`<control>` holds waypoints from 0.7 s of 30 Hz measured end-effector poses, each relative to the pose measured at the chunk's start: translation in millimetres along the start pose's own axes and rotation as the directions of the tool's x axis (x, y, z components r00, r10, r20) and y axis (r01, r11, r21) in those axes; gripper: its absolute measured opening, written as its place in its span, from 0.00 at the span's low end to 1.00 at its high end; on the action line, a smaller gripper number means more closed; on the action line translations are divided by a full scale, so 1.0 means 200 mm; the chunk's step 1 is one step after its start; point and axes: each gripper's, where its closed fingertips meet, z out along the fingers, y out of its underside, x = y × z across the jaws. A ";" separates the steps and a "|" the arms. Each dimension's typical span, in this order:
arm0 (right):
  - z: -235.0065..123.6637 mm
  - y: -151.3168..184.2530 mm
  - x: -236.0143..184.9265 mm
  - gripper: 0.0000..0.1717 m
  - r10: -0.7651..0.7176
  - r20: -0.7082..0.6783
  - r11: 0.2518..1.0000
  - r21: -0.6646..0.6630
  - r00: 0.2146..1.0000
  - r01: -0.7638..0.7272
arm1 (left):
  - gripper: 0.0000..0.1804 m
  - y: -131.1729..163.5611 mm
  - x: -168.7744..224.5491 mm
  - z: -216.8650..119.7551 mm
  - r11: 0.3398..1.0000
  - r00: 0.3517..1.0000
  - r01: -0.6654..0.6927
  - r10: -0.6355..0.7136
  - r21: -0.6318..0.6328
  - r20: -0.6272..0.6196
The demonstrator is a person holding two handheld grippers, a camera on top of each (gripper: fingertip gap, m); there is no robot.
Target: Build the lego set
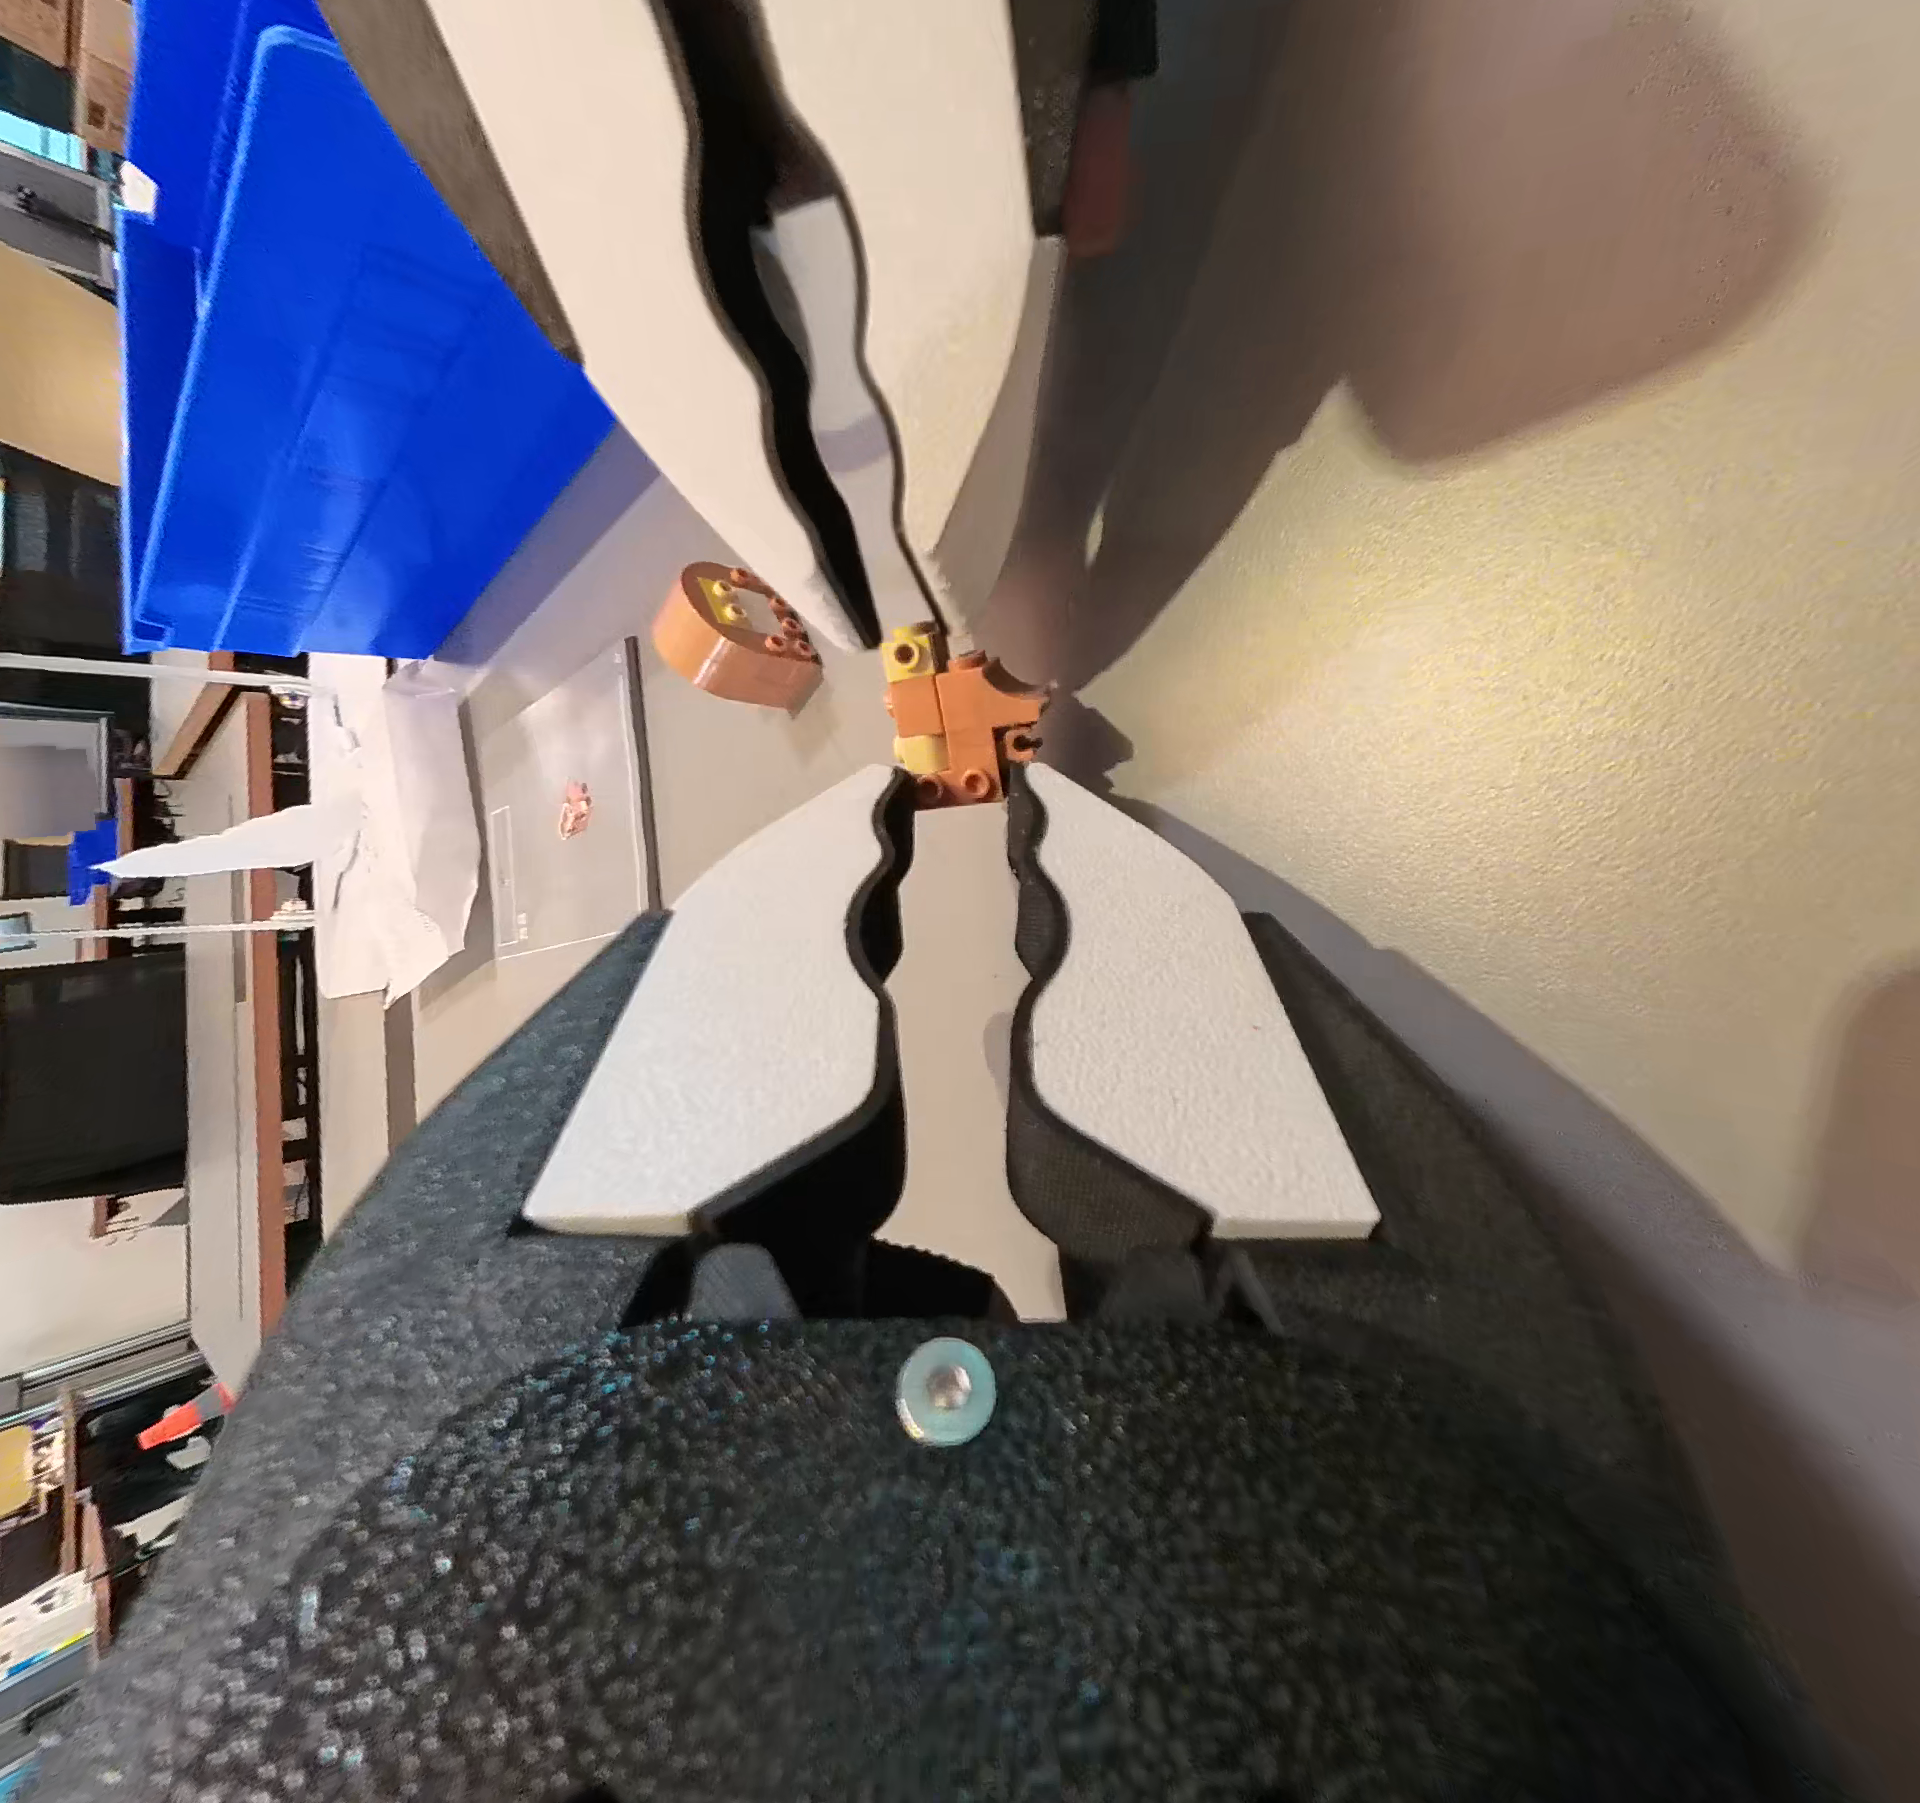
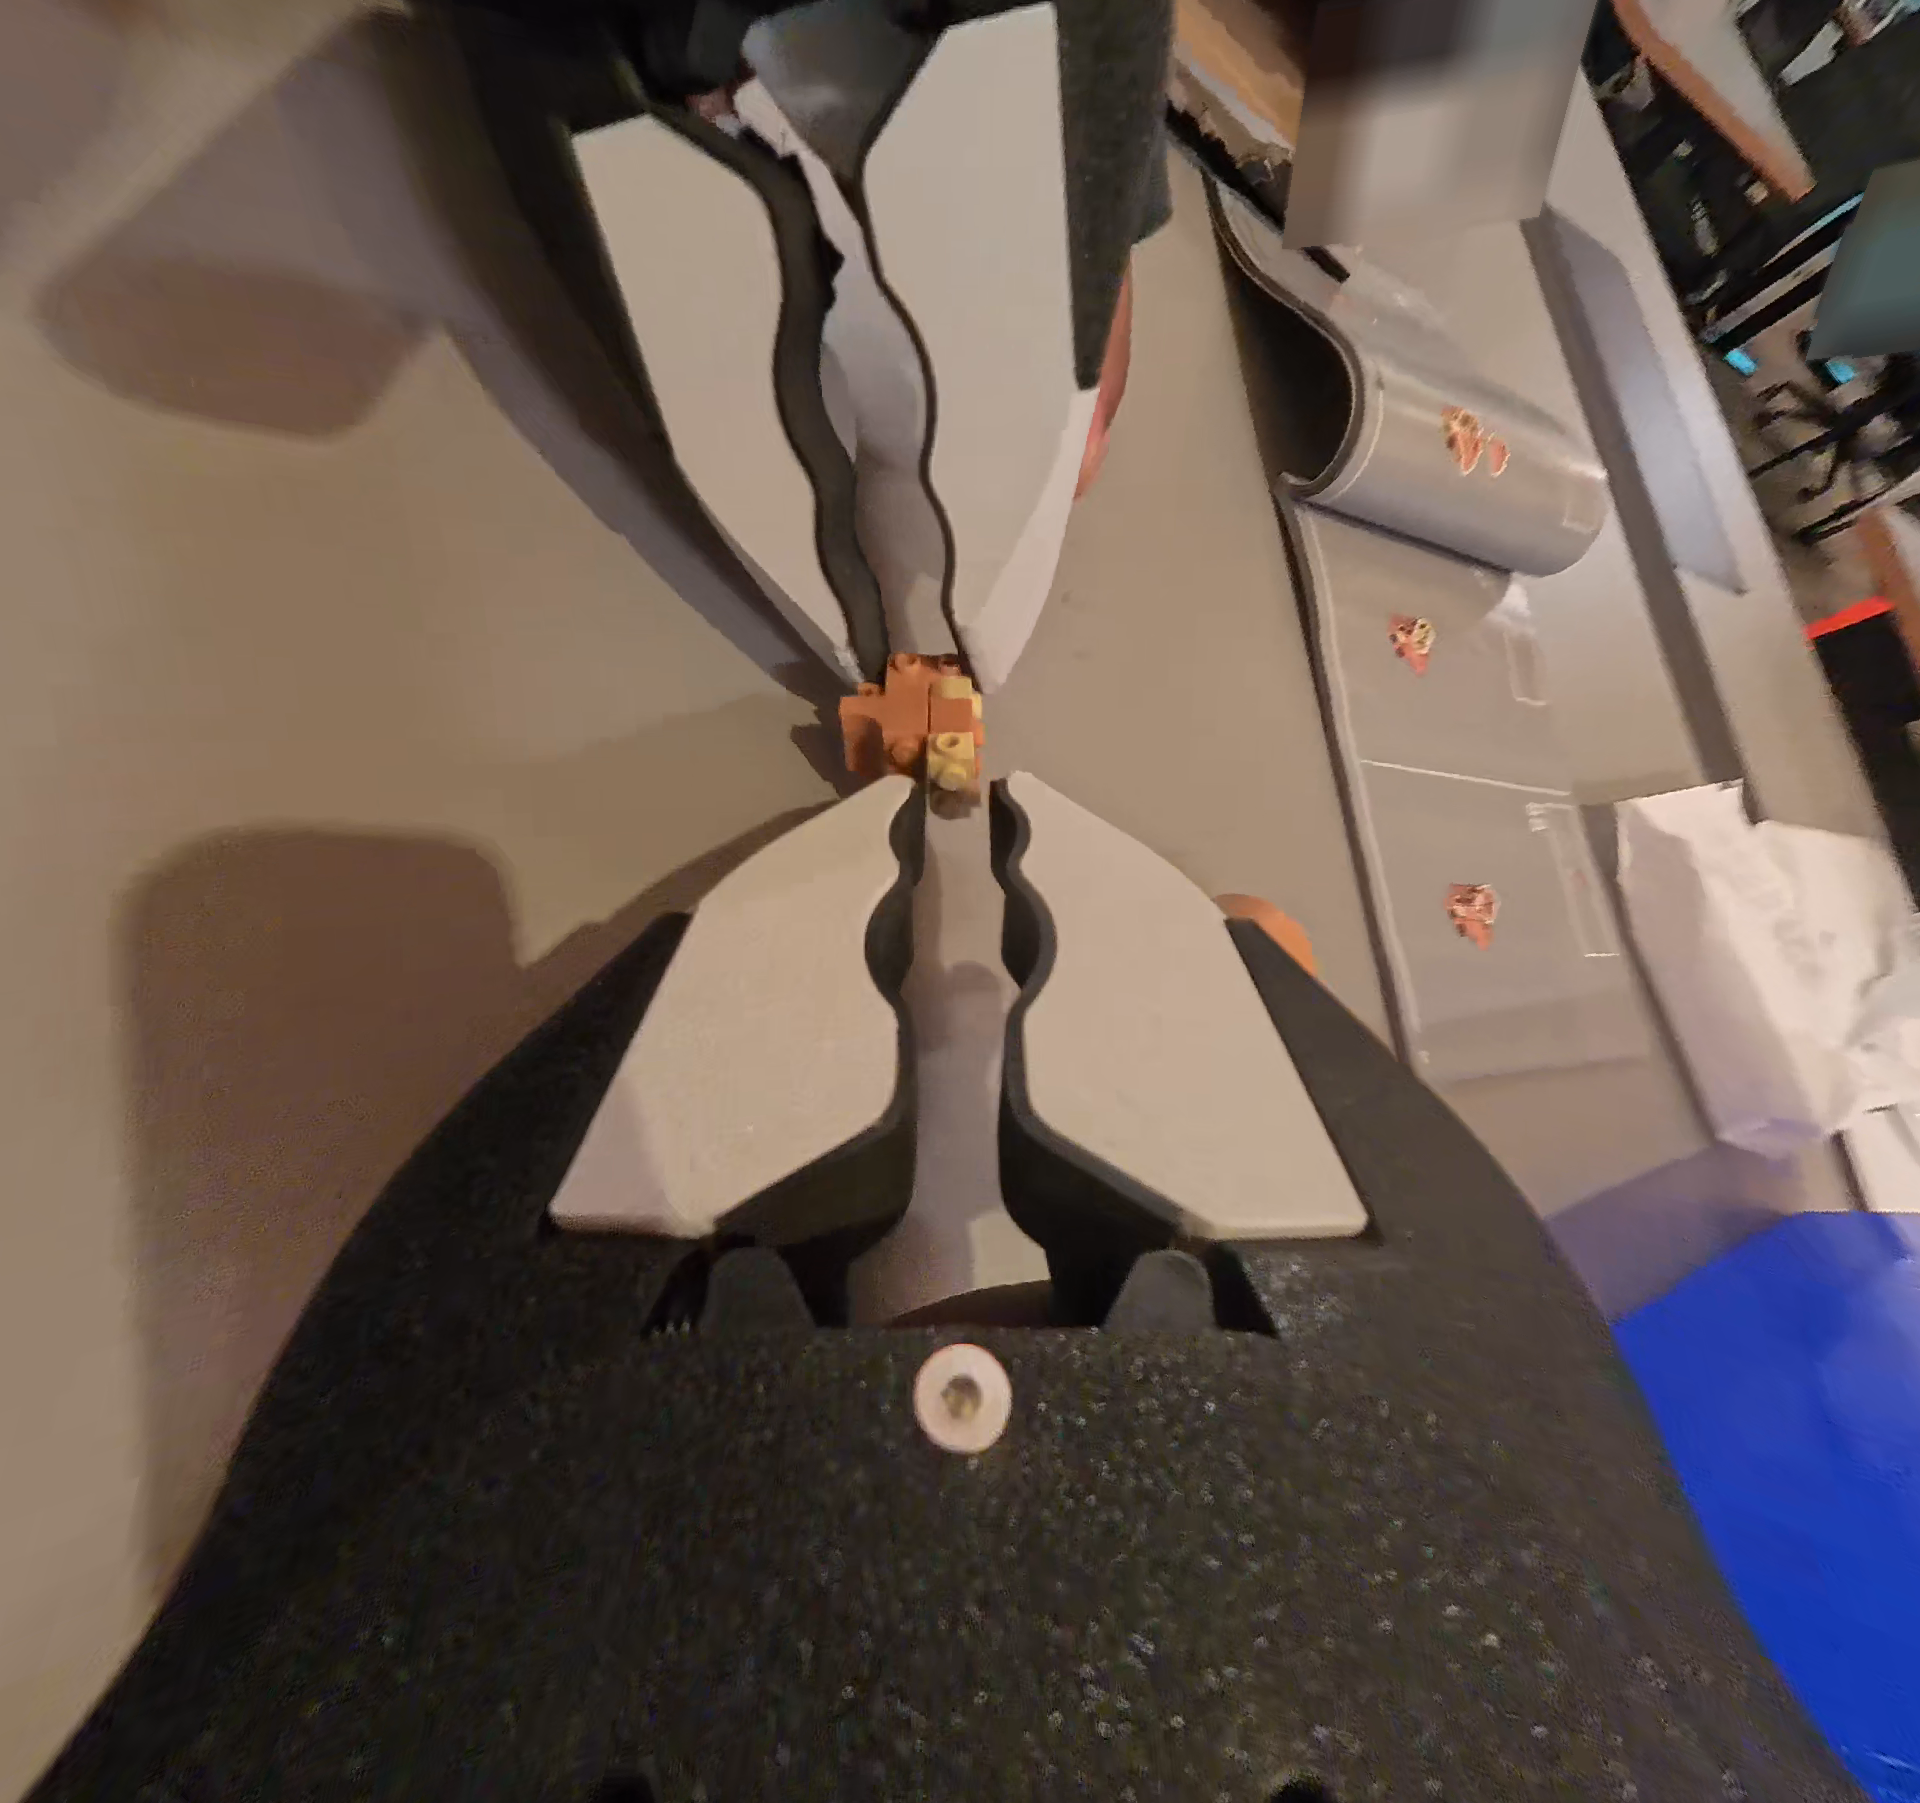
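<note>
A small assembly of orange, brown and yellow bricks (image 1: 951,714) hangs in the air between my two grippers, which face each other tip to tip. My left gripper (image 1: 958,782) is shut on its orange studded end; in the right wrist view the left gripper (image 2: 914,662) comes in from the top onto the assembly (image 2: 894,714). My right gripper (image 2: 951,797) has a small yellow brick (image 2: 951,761) of the assembly between its fingertips. A gap shows between that brick and one pad, so the pads do not press on it. The right gripper also shows in the left wrist view (image 1: 904,626), at the yellow brick (image 1: 906,654).
A rounded brown brick piece (image 1: 738,652) with studs lies on the table beyond the grippers. A blue bin (image 1: 312,351) stands beside it and also shows in the right wrist view (image 2: 1766,1390). Grey sheets with small pictures (image 2: 1455,714) and crumpled white paper (image 2: 1766,974) lie to the side. Both grippers' tips are close together, under 4 cm apart.
</note>
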 end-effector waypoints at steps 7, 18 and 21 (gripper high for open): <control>-0.01 -0.03 -0.02 0.05 -0.133 -0.031 0.991 0.009 0.991 0.133 | 0.10 -0.01 0.02 0.00 1.000 1.000 0.007 -0.007 0.002 -0.023; 0.00 -0.01 -0.03 0.04 -0.051 0.011 0.999 -0.014 0.999 0.051 | 0.10 -0.01 0.02 0.01 0.999 0.999 -0.045 0.045 -0.021 -0.001; 0.01 -0.01 -0.02 0.04 0.034 0.030 0.999 -0.013 0.999 -0.034 | 0.10 -0.01 0.02 0.00 0.997 0.998 -0.063 0.063 -0.033 0.011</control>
